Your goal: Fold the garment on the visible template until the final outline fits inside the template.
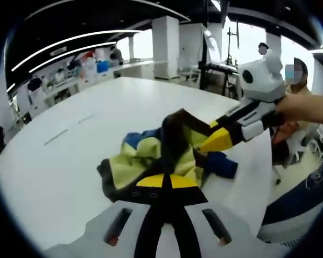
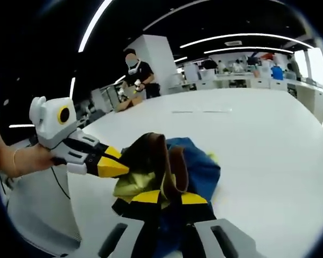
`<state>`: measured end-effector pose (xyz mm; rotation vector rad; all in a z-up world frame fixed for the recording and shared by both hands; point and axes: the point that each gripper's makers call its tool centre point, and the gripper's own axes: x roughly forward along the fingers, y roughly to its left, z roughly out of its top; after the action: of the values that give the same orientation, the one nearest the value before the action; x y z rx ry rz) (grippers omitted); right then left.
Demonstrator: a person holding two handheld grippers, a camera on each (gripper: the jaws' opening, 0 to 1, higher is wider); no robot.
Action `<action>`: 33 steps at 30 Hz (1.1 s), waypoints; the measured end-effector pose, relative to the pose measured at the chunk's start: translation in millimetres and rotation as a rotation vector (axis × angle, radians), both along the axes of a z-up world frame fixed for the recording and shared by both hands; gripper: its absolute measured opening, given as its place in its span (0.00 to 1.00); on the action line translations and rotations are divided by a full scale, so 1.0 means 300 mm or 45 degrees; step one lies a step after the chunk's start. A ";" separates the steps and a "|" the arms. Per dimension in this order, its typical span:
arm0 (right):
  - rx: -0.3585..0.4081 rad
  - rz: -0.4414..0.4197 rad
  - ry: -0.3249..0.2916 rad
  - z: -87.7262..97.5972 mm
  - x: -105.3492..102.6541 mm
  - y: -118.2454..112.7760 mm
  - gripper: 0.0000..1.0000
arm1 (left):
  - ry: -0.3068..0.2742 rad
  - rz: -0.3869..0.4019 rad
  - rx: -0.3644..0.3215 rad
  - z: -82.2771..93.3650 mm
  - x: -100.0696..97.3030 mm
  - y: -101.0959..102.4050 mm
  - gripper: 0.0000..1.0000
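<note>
A bunched garment [image 1: 145, 158] of yellow, blue and dark cloth lies on the white table [image 1: 70, 140]. In the left gripper view, my left gripper [image 1: 166, 181] is shut on a dark strip of it, close to the camera. My right gripper [image 1: 218, 138] comes in from the right and pinches a raised dark fold. In the right gripper view, the garment [image 2: 196, 164] sits just ahead of my right gripper [image 2: 168, 198], which is shut on a brown-dark band. The left gripper [image 2: 112, 166] reaches in from the left, its yellow tips closed on the yellow cloth.
A white sheet [image 1: 247, 177] lies under the garment's right side near the table edge. A person [image 1: 296, 80] is beyond that edge, and another person [image 2: 137, 70] stands at the back. Desks and pillars line the room behind the wide bare tabletop [image 2: 269, 140].
</note>
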<state>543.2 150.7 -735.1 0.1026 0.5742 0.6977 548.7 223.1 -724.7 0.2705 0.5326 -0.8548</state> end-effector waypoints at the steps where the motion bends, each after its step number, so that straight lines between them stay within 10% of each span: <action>1: -0.005 0.006 -0.005 0.002 -0.001 0.003 0.07 | -0.001 0.008 -0.001 0.002 0.000 0.004 0.00; 17: 0.019 0.165 -0.119 0.148 -0.005 0.151 0.03 | -0.023 0.101 -0.023 0.044 -0.002 0.081 0.00; 33: -0.037 0.305 -0.047 0.077 0.009 0.293 0.03 | 0.000 0.191 -0.025 0.024 -0.022 0.162 0.00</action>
<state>546.0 238.7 -712.0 -0.0067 0.5661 0.9214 542.0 271.7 -717.5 0.2098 0.5370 -0.7144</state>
